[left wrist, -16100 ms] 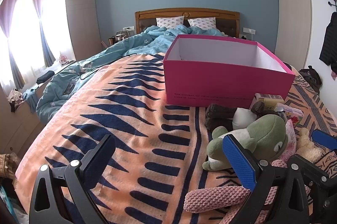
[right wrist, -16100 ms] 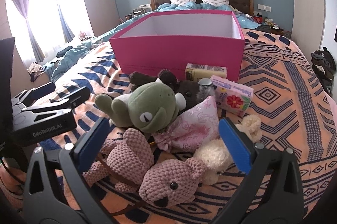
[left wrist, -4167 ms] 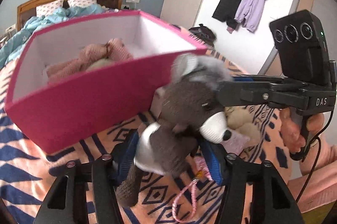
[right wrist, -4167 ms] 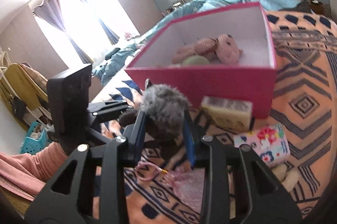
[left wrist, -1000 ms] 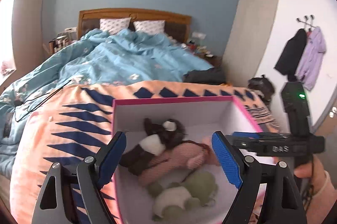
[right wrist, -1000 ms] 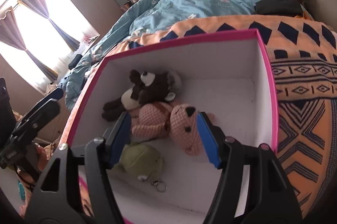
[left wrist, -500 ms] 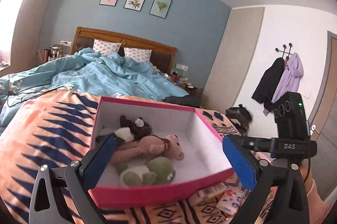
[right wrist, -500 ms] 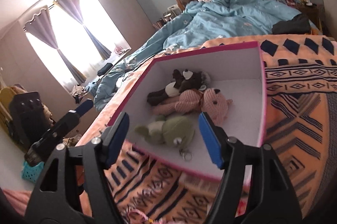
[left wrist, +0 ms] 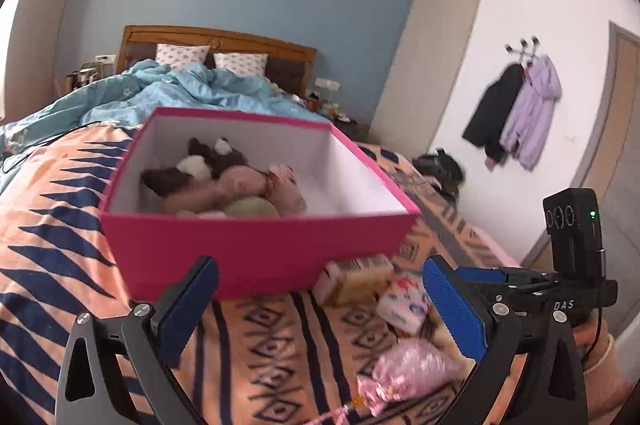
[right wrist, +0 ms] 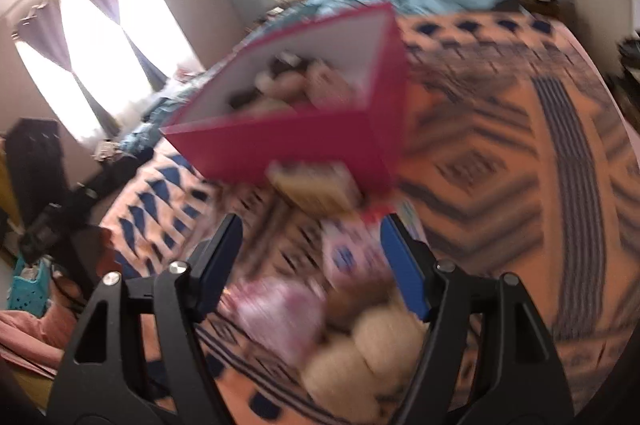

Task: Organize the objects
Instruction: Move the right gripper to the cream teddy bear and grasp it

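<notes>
A pink box [left wrist: 256, 249] stands on the bed and holds a brown plush [left wrist: 200, 165], a pink knitted bear [left wrist: 256, 185] and a green frog plush [left wrist: 250, 207]. In front of it lie a yellow carton [left wrist: 362, 279], a flowered packet [left wrist: 404, 305] and a pink pouch [left wrist: 404, 373]. My left gripper [left wrist: 320, 301] is open and empty, above the bed before the box. My right gripper [right wrist: 314, 261] is open and empty, low over the flowered packet [right wrist: 352, 257], pink pouch [right wrist: 280, 309] and a cream plush [right wrist: 360, 357]. The right wrist view is blurred.
The bed has an orange and navy patterned blanket [left wrist: 52, 265] and a blue duvet [left wrist: 176, 93] near the headboard. Coats [left wrist: 516, 121] hang on the right wall. The right gripper's body [left wrist: 572, 265] shows at the right edge of the left wrist view.
Both grippers have pulled back from over the box and dropped lower toward the loose items in front of it. Both stay open and empty.
</notes>
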{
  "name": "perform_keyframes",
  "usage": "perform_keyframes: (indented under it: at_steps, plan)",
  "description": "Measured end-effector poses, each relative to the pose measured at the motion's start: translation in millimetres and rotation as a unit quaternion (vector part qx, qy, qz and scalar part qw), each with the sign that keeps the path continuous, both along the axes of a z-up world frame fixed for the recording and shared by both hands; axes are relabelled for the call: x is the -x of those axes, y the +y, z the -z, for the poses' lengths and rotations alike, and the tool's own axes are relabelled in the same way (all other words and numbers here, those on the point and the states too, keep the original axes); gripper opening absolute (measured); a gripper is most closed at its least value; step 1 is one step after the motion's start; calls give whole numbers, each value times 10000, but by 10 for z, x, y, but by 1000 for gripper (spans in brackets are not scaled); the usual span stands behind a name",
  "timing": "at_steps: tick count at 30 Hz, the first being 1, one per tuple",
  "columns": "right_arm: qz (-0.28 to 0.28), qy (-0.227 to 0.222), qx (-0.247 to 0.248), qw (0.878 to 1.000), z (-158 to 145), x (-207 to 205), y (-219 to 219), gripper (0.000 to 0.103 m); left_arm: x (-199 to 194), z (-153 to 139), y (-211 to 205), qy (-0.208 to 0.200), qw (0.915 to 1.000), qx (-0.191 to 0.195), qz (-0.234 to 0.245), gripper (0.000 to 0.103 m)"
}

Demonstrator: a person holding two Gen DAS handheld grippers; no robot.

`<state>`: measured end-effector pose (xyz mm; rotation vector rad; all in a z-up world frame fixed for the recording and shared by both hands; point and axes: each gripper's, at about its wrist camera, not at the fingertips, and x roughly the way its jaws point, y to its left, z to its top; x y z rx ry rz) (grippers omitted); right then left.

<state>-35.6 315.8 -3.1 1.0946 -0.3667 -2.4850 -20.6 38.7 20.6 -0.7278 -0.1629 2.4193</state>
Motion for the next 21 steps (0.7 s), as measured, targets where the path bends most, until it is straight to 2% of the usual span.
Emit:
perform_keyframes:
  at_steps: [3, 7, 15, 21]
  plan:
    - [340, -171, 69, 9993, 146, -142, 176, 73, -121, 76, 126, 0, 9998, 155, 90, 103]
    - [784, -501, -198, 9955, 332, -280, 330, 73, -249, 164, 272, 46, 9992, 354, 189, 103]
    - [700, -683, -149, 9951, 501, -321, 273, 72, -372, 235, 502, -44, 9982, 460, 394, 103]
    - [576, -751, -110, 9954, 570, -269, 206, 55, -416, 278, 620, -69, 9971, 624, 431, 103]
